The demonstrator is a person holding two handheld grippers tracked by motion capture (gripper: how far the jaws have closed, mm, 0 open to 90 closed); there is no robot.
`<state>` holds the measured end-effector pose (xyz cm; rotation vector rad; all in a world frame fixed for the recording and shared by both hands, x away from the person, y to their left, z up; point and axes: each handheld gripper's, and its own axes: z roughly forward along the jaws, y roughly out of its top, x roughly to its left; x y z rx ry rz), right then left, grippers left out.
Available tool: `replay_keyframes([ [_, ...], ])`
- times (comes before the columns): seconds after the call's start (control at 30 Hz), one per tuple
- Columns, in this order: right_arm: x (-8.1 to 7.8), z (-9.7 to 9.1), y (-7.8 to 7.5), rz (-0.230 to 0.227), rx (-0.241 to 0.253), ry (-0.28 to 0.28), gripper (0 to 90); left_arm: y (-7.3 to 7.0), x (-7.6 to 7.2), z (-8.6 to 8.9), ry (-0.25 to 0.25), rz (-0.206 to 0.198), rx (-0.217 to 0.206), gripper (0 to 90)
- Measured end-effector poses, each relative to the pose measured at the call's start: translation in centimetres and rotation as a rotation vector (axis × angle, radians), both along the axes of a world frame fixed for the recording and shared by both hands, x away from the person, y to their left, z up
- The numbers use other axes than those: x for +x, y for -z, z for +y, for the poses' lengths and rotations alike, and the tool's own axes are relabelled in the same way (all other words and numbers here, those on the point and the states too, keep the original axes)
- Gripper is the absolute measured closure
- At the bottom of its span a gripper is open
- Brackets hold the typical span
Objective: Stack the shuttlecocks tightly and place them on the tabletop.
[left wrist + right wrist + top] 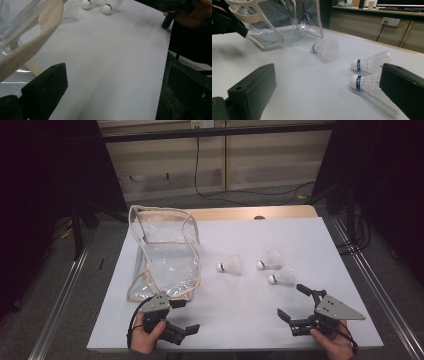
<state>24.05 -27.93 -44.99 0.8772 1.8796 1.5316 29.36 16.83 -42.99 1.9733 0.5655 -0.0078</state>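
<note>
Three white shuttlecocks lie on the white table top (235, 320): one in the middle (231, 266), two to its right (269, 260) (282, 276). A clear plastic bag with beige trim (162, 252) lies at the left. My left gripper (186, 316) stands open and empty just below the bag's near corner. Its own view has the bag's beige trim (32, 42) close at the left. My right gripper (294, 302) is open and empty, just short of the nearest shuttlecock (367, 85). Beyond it lie the second shuttlecock (369, 63), the third one (325, 48) and the bag (284, 22).
The table's wooden back edge (250, 213) shows beyond the white sheet. Metal rails (370, 285) run along both sides on the floor, and a black cable (240, 195) lies behind the table. Bare white surface lies between the two grippers.
</note>
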Motion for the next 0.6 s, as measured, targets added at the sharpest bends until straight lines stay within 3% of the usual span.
replay_keyframes([
  [0.6,0.04,-0.02,0.04,0.002,0.001,0.001,0.4,-0.03,0.27,0.43,0.013,-0.036,0.016,5.9],
])
